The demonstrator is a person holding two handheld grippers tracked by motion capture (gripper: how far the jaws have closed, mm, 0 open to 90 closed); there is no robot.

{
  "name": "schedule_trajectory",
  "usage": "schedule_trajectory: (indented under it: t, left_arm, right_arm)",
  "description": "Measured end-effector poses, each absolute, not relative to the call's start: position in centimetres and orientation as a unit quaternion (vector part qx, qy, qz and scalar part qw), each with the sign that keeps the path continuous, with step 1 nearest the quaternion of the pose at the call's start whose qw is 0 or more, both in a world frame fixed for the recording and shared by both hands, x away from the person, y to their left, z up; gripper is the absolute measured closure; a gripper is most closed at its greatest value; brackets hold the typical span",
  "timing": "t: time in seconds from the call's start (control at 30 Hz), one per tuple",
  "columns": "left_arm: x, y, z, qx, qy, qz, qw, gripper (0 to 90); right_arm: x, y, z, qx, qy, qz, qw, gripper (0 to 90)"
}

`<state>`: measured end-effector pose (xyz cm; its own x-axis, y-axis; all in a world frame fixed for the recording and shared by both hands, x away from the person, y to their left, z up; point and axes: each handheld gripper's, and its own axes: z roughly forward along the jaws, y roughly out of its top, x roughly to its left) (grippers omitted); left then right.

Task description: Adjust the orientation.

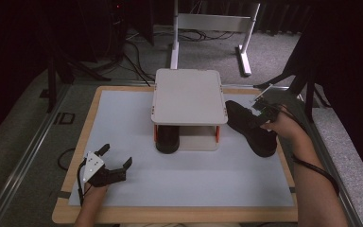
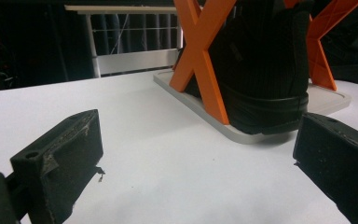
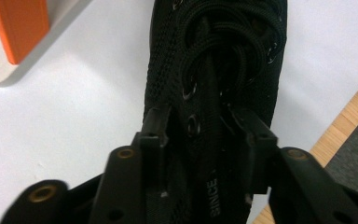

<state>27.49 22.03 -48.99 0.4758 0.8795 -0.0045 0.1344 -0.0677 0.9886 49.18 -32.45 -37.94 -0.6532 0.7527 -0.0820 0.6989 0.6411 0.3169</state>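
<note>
Right hand-held gripper (image 3: 199,128) sits over the black shoe (image 1: 249,127), jaws partly closed astride the laced throat, one pad on each side of the tongue; the right gripper view suggests the pads are touching the upper, though a firm clamp cannot be confirmed. The shoe lies on the white mat of the desk (image 1: 137,208), just right of the small shelf stand (image 1: 188,97), toe toward the stand's back corner. A second black shoe (image 2: 261,70) already stands on the stand's lower tier, between its orange legs. Left hand-held gripper (image 1: 116,163) rests well to the front-left of the stand, jaws wide apart, holding nothing. Risk, as judged: the grip bears on soft mesh and laces, so the upper may fold and the shoe tip or slide out on lifting; the toe could also catch the stand's edge.
</note>
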Motion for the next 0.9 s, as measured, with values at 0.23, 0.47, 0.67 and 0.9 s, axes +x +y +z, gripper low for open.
schedule_trajectory:
  t: [0.23,0.47,0.67,0.9]
  left_arm:
    - [27.6,22.1,-49.0,0.650,0.391,0.329,0.562,1.7]
    - [27.5,22.1,-49.0,0.649,0.392,0.329,0.564,1.7]
    - [27.5,22.2,-49.0,0.648,0.392,0.329,0.564,1.7]
    - [27.5,22.1,-49.0,0.648,0.392,0.328,0.565,1.7]
  right_arm:
    - [48.8,-31.3,-37.7,0.404,0.903,0.098,0.112,84.9]
    - [47.3,-30.7,-36.8,0.372,0.919,0.067,0.110,85.1]
    - [45.0,-30.6,-36.2,0.349,0.926,0.068,0.126,85.0]
    - [42.3,-31.0,-36.6,0.352,0.922,0.077,0.139,84.9]
